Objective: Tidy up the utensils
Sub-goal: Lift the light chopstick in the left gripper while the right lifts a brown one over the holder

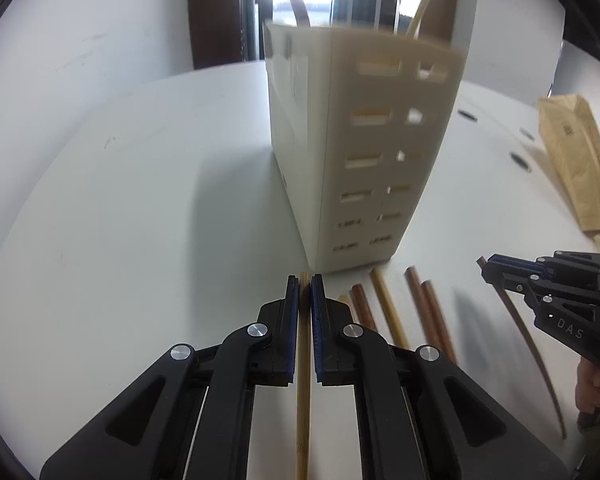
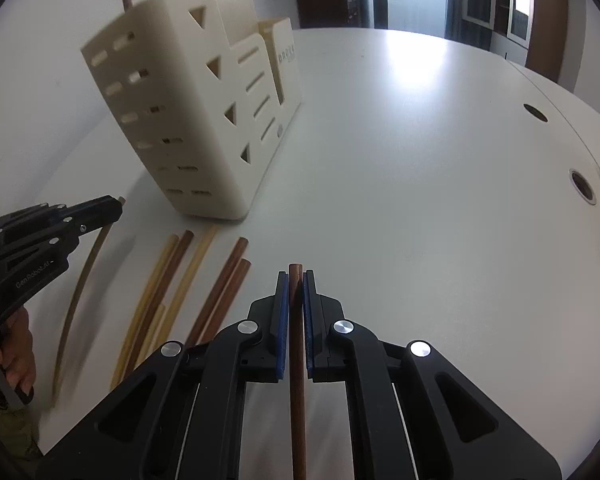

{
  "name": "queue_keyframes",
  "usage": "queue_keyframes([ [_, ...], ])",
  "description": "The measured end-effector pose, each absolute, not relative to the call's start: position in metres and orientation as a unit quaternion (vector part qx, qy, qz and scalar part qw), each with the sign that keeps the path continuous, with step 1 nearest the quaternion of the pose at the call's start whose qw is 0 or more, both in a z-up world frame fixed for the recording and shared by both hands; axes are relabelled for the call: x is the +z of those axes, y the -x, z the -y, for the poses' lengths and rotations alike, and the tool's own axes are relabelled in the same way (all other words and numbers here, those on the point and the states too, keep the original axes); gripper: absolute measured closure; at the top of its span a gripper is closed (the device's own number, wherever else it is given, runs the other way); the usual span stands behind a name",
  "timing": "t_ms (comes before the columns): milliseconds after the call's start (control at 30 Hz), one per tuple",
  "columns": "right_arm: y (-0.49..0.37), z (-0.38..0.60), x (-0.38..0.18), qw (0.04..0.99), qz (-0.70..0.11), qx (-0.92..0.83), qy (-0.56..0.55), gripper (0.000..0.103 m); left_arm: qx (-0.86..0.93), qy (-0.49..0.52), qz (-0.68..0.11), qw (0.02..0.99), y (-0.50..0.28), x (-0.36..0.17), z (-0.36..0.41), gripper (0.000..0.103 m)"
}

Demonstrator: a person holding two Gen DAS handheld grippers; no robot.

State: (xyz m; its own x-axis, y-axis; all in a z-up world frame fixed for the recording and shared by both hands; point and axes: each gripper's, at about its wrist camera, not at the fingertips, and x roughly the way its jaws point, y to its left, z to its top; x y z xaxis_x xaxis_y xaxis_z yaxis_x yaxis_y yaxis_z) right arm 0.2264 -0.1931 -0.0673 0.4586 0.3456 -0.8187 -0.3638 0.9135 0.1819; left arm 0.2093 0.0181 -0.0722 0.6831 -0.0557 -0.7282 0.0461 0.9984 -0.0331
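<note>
A cream slotted utensil holder (image 1: pixel 360 152) stands on the white table (image 1: pixel 140 200); it also shows in the right wrist view (image 2: pixel 188 120), with two sticks poking out of its top. My left gripper (image 1: pixel 305 280) is shut on a light wooden chopstick (image 1: pixel 303 380), just in front of the holder's base. My right gripper (image 2: pixel 295 276) is shut on a dark brown chopstick (image 2: pixel 298 400), right of the loose pile. Several light and dark chopsticks (image 2: pixel 188 280) lie on the table in front of the holder, between the two grippers.
A wooden block (image 1: pixel 576 160) lies at the far right in the left wrist view. The table has round cable holes (image 2: pixel 536 114) on the right side. A door and window are behind the table.
</note>
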Motion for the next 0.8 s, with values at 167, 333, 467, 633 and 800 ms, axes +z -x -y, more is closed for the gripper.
queue_keyframes([
  [167, -0.213, 0.192, -0.028, 0.875, -0.432, 0.218, 0.009, 0.095, -0.042, 0.016, -0.347, 0.937, -0.184, -0.034, -0.019, 0.097],
  [333, -0.192, 0.189, 0.007, 0.894, -0.386, 0.227, 0.011, 0.095, -0.052, 0.022, -0.300, 0.952, -0.160, 0.001, -0.018, 0.097],
  [467, -0.175, 0.191, 0.026, 0.904, -0.353, 0.241, 0.003, 0.095, -0.059, 0.022, -0.275, 0.959, -0.145, 0.015, -0.016, 0.097],
  [633, -0.168, 0.200, 0.043, 0.913, -0.321, 0.252, -0.001, 0.095, -0.062, 0.032, -0.262, 0.963, -0.134, 0.029, -0.017, 0.097],
  [800, -0.162, 0.204, 0.054, 0.921, -0.295, 0.254, -0.001, 0.095, -0.062, 0.025, -0.248, 0.967, -0.126, 0.045, -0.012, 0.097],
])
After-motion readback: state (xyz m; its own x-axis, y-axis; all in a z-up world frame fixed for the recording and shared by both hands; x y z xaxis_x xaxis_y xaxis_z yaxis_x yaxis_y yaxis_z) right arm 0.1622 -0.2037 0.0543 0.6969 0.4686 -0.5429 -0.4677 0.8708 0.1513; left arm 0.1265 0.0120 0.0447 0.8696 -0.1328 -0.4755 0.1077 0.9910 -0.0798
